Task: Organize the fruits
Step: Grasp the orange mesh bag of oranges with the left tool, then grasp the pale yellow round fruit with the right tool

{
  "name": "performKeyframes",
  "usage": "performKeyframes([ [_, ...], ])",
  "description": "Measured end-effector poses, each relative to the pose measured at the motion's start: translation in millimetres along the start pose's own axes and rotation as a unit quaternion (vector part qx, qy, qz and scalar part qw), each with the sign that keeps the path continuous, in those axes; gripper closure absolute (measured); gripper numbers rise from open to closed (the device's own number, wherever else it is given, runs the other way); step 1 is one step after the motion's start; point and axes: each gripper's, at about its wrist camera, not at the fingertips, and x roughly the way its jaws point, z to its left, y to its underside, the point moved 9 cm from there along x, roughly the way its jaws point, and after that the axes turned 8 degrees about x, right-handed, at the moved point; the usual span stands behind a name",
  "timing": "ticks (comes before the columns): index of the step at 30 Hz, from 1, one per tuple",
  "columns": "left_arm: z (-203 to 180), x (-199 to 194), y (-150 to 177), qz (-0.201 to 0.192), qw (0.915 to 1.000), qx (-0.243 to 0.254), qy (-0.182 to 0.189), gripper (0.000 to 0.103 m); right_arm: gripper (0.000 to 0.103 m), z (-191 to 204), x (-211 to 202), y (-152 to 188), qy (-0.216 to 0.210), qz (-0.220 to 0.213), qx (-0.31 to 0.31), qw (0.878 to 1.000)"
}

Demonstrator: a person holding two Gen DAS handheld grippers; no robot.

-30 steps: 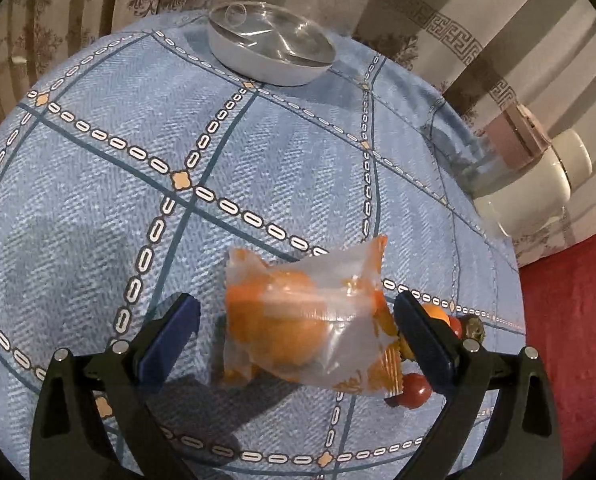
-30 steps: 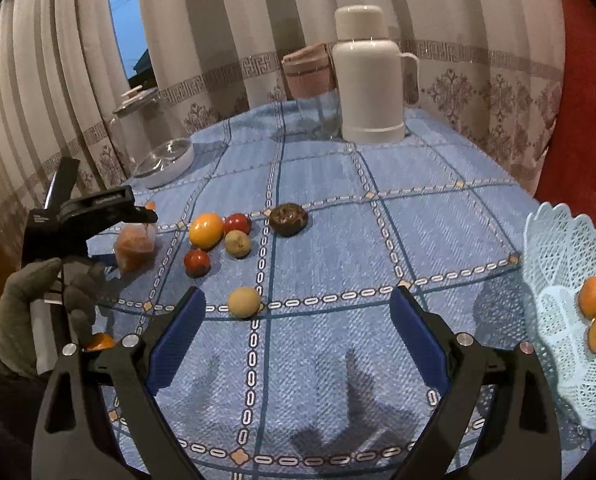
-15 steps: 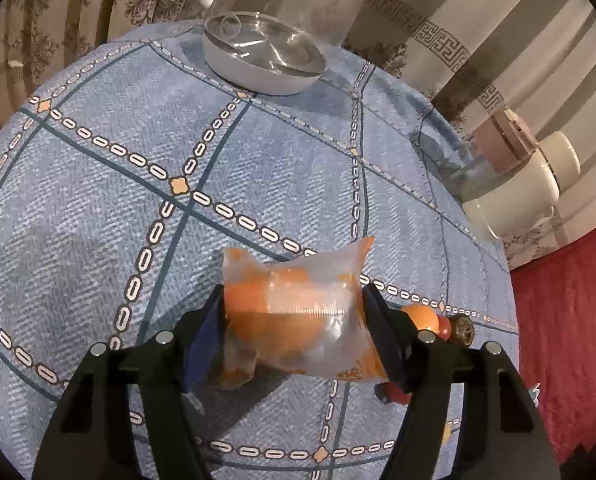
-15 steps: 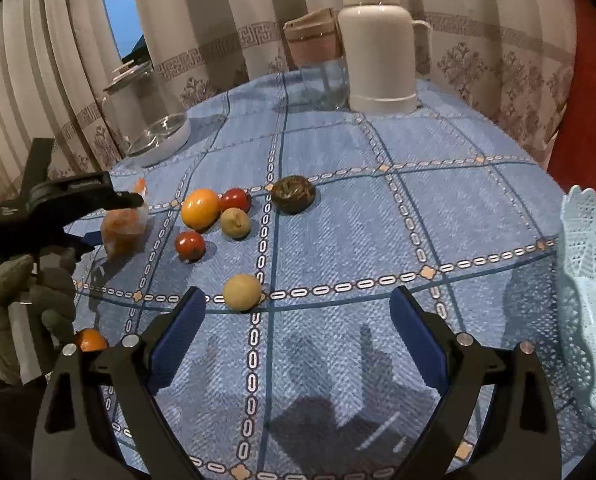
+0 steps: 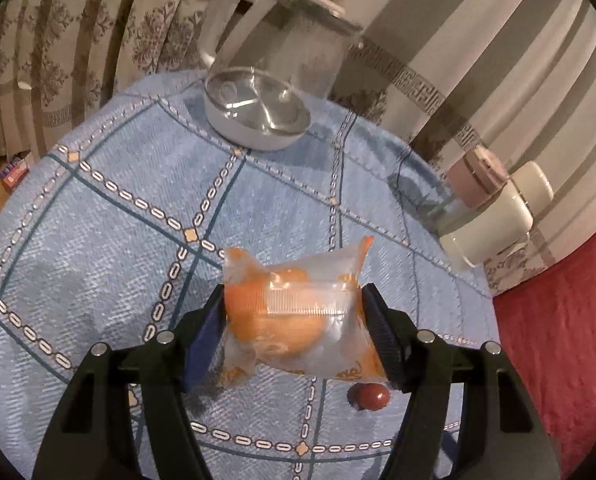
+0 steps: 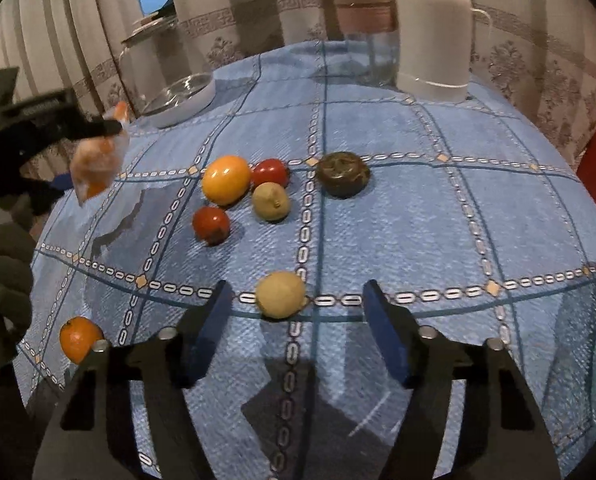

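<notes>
Striped curtains (image 6: 258, 8) hang behind a table (image 6: 418, 208) w/ blue checked cloth. Left claw (image 5: 294, 312) clenched on 1 clear bag (image 5: 294, 308) holding an orange, lifted above the table's left edge. Right claw (image 6: 294, 312) closing, empty, w/ 1 pale round fruit (image 6: 281, 294) just beyond it. Mid-table: 2 red fruits, 1 orange-yellow, 1 pale, 1 dark. Another orange (image 6: 80, 339) near the front-left edge. White basket cut off at right.

Both wrist views look steeply down, close, sharing the tablecloth (image 5: 98, 240).
</notes>
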Motion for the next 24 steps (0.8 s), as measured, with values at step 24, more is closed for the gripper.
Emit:
performKeyframes([
  [24, -16, -55, -20, -0.067, 0.9975, 0.010, 0.019, 0.036, 0.074, 13, 3, 5, 0.011, 0.007, -0.024, 1.000],
])
